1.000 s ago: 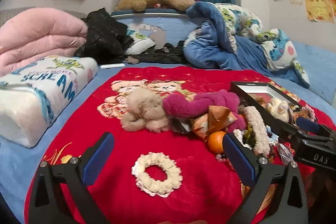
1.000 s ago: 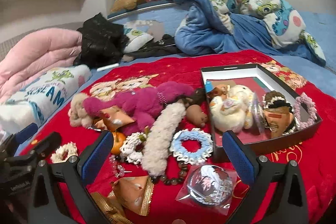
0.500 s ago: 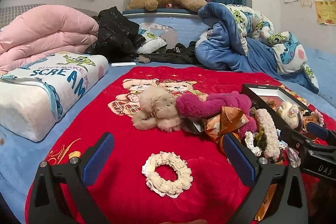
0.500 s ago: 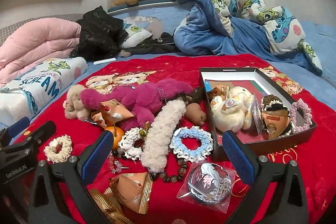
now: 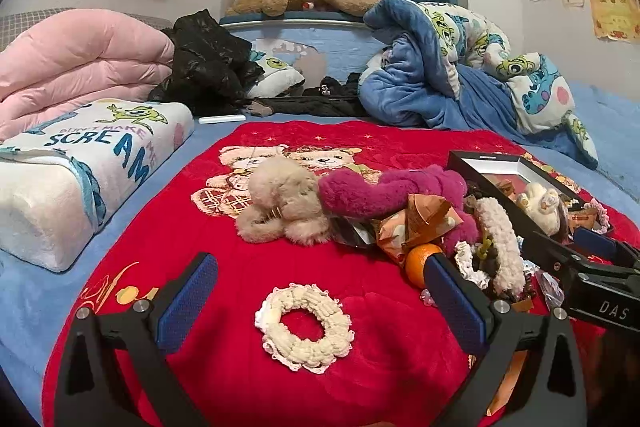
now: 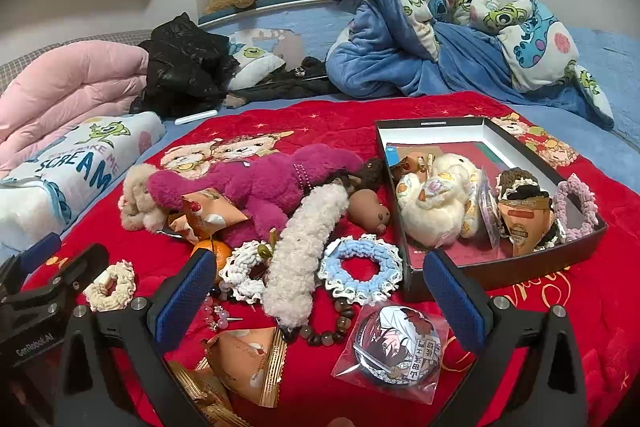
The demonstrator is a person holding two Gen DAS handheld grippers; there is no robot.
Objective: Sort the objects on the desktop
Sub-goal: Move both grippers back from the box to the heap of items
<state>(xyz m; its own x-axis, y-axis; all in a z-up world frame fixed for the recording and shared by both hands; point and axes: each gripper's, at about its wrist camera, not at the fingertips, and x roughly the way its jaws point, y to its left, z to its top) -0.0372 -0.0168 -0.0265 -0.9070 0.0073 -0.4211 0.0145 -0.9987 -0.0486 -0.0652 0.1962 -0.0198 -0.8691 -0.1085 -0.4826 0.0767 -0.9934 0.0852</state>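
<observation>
My left gripper (image 5: 320,291) is open and empty, just above a cream scrunchie (image 5: 306,327) that lies between its fingers on the red blanket; the scrunchie also shows in the right wrist view (image 6: 110,285). My right gripper (image 6: 320,291) is open and empty over a blue scrunchie (image 6: 362,273), a long white fluffy piece (image 6: 304,259) and a round badge in a clear bag (image 6: 394,347). A black box (image 6: 516,267) at the right holds a cream plush (image 6: 436,207), a pink scrunchie (image 6: 578,203) and other small things. A magenta plush (image 6: 260,183) lies in the pile.
A beige plush (image 5: 280,203), an orange (image 5: 418,263), orange snack packets (image 6: 248,359), a bead bracelet (image 6: 324,335) and a white lace scrunchie (image 6: 244,271) lie on the red blanket (image 5: 224,379). A printed pillow (image 5: 80,167), pink quilt and blue bedding lie around it.
Both grippers have drawn back and risen slightly. The left one has shifted so the cream scrunchie sits more centrally between its fingers. Nothing was picked up.
</observation>
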